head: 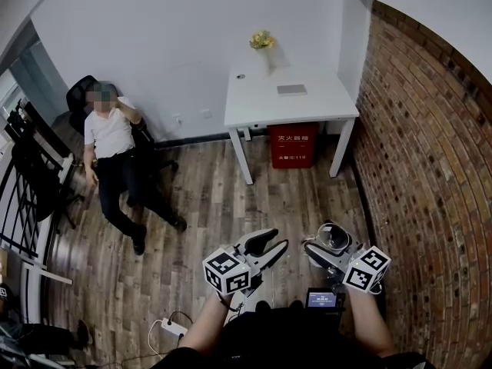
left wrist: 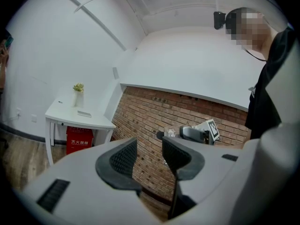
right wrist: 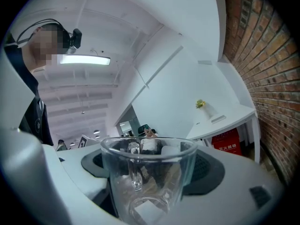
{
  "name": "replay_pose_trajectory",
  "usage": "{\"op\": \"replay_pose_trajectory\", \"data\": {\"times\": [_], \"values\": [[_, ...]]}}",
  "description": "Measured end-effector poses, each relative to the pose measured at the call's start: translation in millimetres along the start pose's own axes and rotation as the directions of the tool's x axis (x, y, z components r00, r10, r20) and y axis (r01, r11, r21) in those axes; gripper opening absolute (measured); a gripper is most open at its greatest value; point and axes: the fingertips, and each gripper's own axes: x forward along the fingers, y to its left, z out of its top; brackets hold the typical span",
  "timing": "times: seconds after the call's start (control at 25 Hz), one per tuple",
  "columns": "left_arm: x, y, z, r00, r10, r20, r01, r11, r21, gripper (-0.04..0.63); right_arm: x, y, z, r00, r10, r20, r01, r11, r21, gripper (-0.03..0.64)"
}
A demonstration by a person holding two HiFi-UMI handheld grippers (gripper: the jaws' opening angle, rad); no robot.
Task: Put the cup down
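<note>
Now | glass cup [right wrist: 148,184] clamped between right gripper [right wrist: 151,165] jaws | left gripper [left wrist: 147,156] jaws apart, empty

our left gripper [head: 270,246] and right gripper [head: 327,241] have pale grey moulded shells, with dark ribbed pads [left wrist: 124,157] on the inner faces. each carries a white cube [head: 228,271] printed with black square markers. we wear a black top [head: 269,338] and a black head-mounted camera [right wrist: 75,37].
</note>
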Motion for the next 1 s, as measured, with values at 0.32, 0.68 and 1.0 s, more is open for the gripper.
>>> {"op": "replay_pose_trajectory", "data": {"times": [0.32, 0.68, 1.0], "values": [[41, -4, 5, 1.0, 0.002, -0.007, -0.002, 1.0, 0.025, 0.173, -20, -36, 14, 1.0, -0.01, 0.023, 0.01, 1.0, 0.007, 0.431], [64, 18, 4, 0.995, 0.095, 0.022, -0.095, 0.995, 0.003, 0.172, -32, -78, 10, 1.0, -0.013, 0.007, 0.013, 0.999, 0.049, 0.431], [86, 79, 17, 0.991, 0.127, 0.033, -0.126, 0.992, -0.013, 0.172, -3, -125, 15, 0.999, -0.04, -0.003, 0.04, 0.997, 0.069, 0.433]]}}
